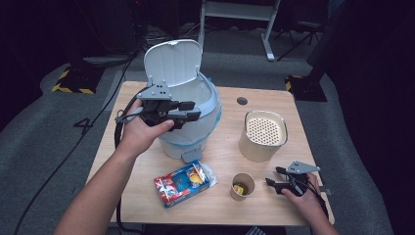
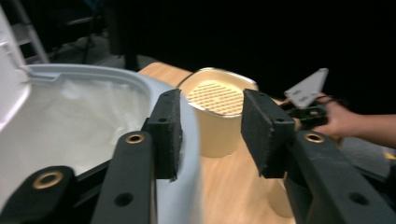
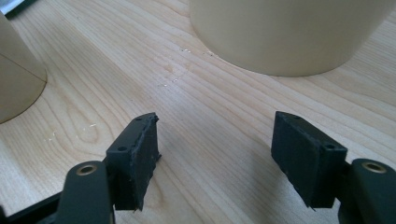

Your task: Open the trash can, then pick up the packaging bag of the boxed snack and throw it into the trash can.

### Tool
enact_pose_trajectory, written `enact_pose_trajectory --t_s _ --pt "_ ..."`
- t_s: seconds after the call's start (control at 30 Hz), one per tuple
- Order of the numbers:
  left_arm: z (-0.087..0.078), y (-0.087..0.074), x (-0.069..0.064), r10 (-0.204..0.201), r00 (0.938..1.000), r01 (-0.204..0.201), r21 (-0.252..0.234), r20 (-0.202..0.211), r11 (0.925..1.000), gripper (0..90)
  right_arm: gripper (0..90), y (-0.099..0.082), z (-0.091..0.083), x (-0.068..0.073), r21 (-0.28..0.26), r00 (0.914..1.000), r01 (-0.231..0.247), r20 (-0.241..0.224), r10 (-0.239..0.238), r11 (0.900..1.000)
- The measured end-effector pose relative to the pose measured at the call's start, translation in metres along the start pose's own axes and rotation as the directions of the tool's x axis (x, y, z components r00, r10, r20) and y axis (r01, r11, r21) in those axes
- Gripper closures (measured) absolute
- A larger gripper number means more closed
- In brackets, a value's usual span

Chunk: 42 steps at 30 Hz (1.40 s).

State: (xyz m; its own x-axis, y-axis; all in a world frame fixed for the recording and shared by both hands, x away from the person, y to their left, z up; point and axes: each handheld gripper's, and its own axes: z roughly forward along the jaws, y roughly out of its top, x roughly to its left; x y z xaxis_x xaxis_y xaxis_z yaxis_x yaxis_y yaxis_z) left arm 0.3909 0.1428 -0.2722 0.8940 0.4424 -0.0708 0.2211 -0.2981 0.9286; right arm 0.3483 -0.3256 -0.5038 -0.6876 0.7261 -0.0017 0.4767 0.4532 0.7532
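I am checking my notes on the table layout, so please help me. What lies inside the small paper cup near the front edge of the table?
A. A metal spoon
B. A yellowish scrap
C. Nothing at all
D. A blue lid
B: in the high view the small paper cup stands open at the top, and a yellowish scrap lies at its bottom.

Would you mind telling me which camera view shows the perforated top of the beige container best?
The high view: it looks down on the whole beige container and its perforated top. The left gripper view shows the container farther off between the jaws, slightly blurred, beside the bin's rim. The right gripper view catches just its lower wall.
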Motion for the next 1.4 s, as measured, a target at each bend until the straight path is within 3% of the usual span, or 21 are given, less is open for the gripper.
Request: enact_pose_trajectory --t_s 0.1,0.23,0.43,0.53,0.77,0.87,1.1,1.23,1.4 --pt "-0.004 -0.002 -0.003 0.001 1.0 -0.001 -0.001 0.007 1.0 50.5 32.0 0.0 0.0 0.0 0.0 1.0 0.0 0.0 0.0 1.0" --pt "-0.013 -0.013 -0.01 0.014 0.9998 -0.013 0.023 -0.014 0.9996 46.1 32.0 0.0 0.0 0.0 0.0 1.0 0.0 0.001 0.0 1.0" --pt "-0.019 -0.035 -0.019 0.01 0.9996 -0.009 0.048 -0.024 0.9988 43.8 32.0 0.0 0.0 0.0 0.0 1.0 0.0 0.0 0.0 1.0" --pt "-0.022 -0.054 -0.027 0.006 0.9999 -0.005 0.08 -0.012 0.9968 43.7 32.0 0.0 0.0 0.0 0.0 1.0 0.001 -0.001 -0.001 1.0" --pt "-0.017 -0.084 -0.03 -0.026 0.9994 0.029 0.12 -0.023 0.9923 43.5 32.0 0.0 0.0 0.0 -0.002 1.0 0.001 -0.003 -0.001 1.0" --pt "-0.009 -0.106 -0.027 -0.071 0.9972 0.073 0.135 -0.024 0.9881 43.8 32.0 0.0 0.0 0.0 -0.002 1.0 0.001 -0.003 -0.001 1.0" --pt "0.007 -0.139 -0.021 -0.123 0.9922 0.125 0.194 -0.025 0.9731 45.9 32.0 0.0 0.0 0.0 -0.001 1.0 0.001 -0.002 -0.001 1.0" --pt "0.021 -0.162 -0.016 -0.143 0.9888 0.149 0.247 -0.041 0.9575 47.2 32.0 0.0 0.0 0.0 -0.001 1.0 0.001 -0.002 -0.001 1.0" --pt "0.03 -0.178 -0.009 -0.156 0.9853 0.17 0.293 -0.069 0.9409 48.8 32.0 0.0 0.0 0.0 -0.001 1.0 0.001 -0.002 -0.001 1.0"
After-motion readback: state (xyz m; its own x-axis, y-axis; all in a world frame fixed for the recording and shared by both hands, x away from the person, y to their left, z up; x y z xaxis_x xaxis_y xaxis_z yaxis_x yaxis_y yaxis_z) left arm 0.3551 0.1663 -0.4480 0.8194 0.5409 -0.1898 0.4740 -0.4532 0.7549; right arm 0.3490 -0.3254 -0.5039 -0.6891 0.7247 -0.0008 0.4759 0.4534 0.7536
